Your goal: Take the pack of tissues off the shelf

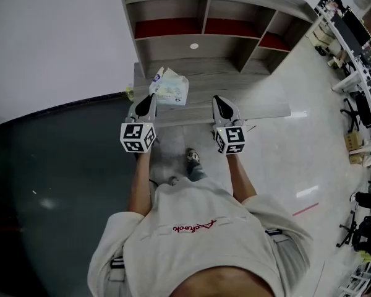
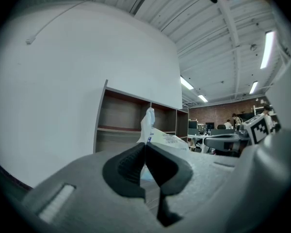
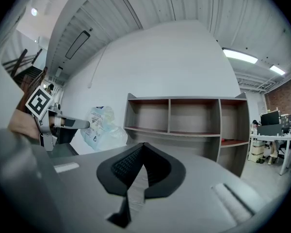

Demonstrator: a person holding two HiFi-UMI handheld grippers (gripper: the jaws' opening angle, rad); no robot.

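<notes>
The pack of tissues [image 1: 171, 87], a pale crinkly plastic bag with blue print, hangs by its near left edge from my left gripper [image 1: 149, 98], which is shut on it, over the lower ledge of the wooden shelf unit [image 1: 235, 48]. In the left gripper view the shut pads pinch the plastic, and the pack [image 2: 168, 139] rises beyond them. My right gripper [image 1: 221, 100] is beside it to the right, shut and holding nothing. The right gripper view shows the pack [image 3: 101, 125] off to the left, held by the left gripper [image 3: 86, 124], with the shelf compartments [image 3: 194, 118] bare.
The shelf unit stands against a white wall [image 1: 55, 36], with red back panels [image 1: 167, 27] in its upper compartments. Office desks and chairs [image 1: 358, 48] crowd the right side. A dark floor area [image 1: 49, 184] lies left, and the person's feet [image 1: 191, 159] are below the ledge.
</notes>
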